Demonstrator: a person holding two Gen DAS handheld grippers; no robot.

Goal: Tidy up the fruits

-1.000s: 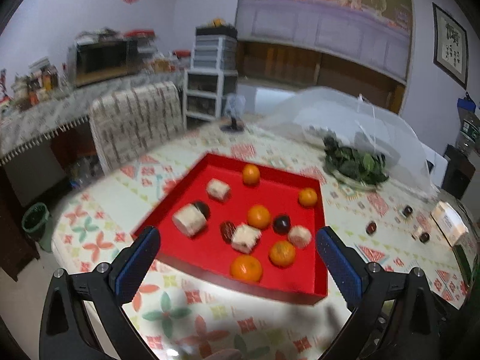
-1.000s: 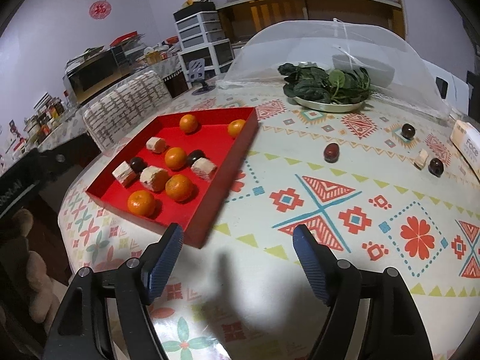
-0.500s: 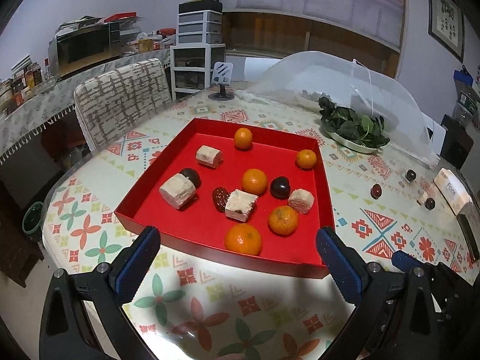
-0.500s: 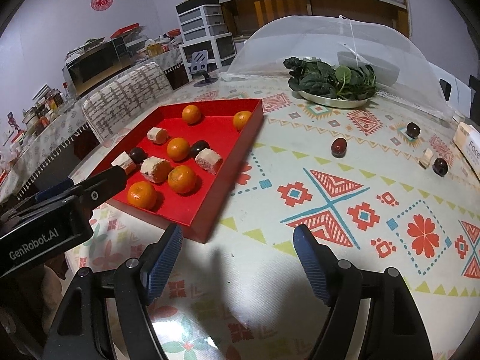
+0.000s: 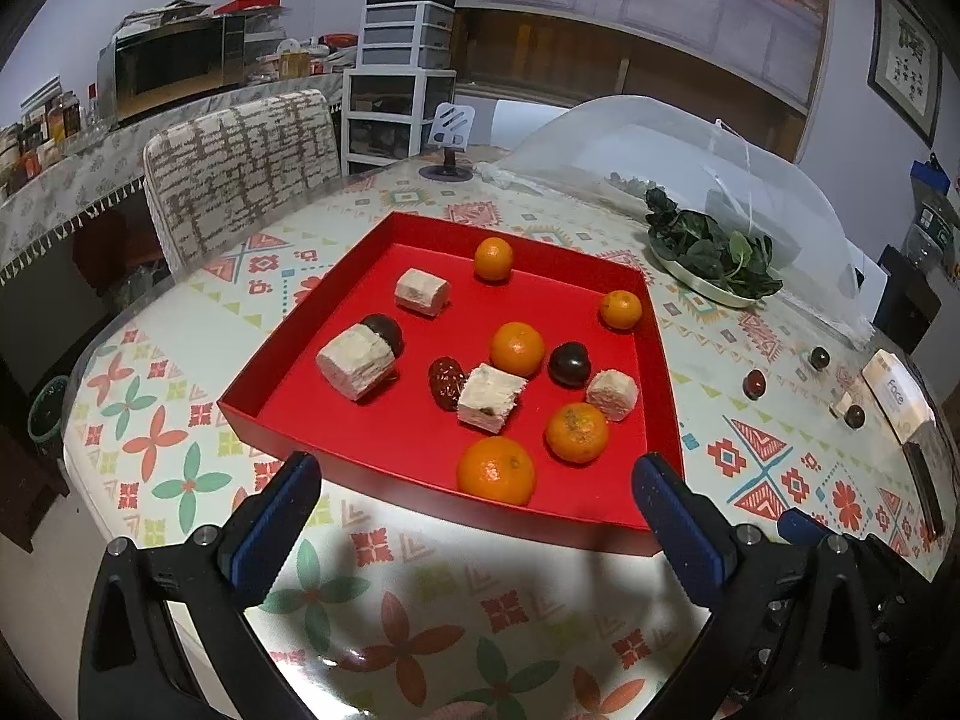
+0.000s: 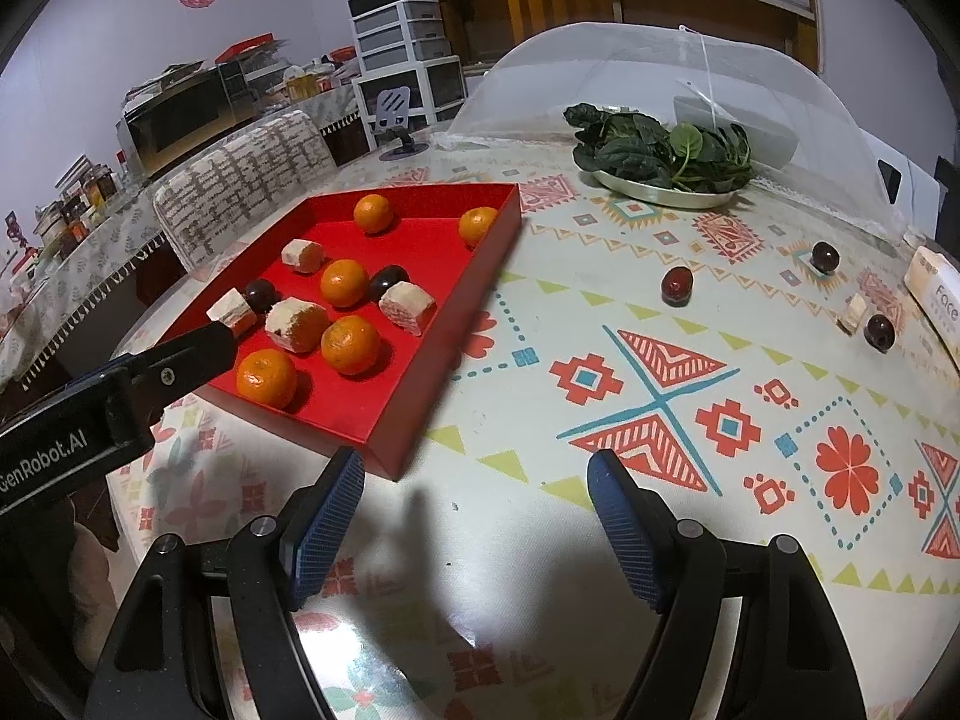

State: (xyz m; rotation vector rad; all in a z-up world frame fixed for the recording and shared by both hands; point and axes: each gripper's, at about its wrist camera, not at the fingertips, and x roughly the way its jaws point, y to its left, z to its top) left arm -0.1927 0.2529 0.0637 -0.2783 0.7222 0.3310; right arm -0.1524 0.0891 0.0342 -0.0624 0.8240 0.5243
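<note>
A red tray (image 5: 420, 516) (image 6: 474, 306) on the patterned table holds several oranges, such as the nearest one (image 5: 495, 470) (image 6: 266, 378), several pale cake blocks (image 5: 356, 361) and dark dates (image 5: 569, 363). Loose dark-red dates (image 6: 677, 285) (image 6: 824, 255) (image 6: 879, 331) and a small pale piece (image 6: 853, 313) lie on the cloth right of the tray. My left gripper (image 5: 474, 516) is open and empty at the tray's near edge. My right gripper (image 6: 477, 516) is open and empty over bare cloth by the tray's near right corner.
A plate of spinach (image 6: 660, 156) sits in front of a white mesh food cover (image 6: 660, 72) at the back. A white box (image 6: 936, 294) lies at the far right edge. A chair (image 5: 240, 174) stands at the table's left. The left gripper's body (image 6: 108, 402) shows in the right wrist view.
Both grippers have moved forward and lower toward the table. The tray is nearer to the left gripper. The left gripper's body has come into the right wrist view.
</note>
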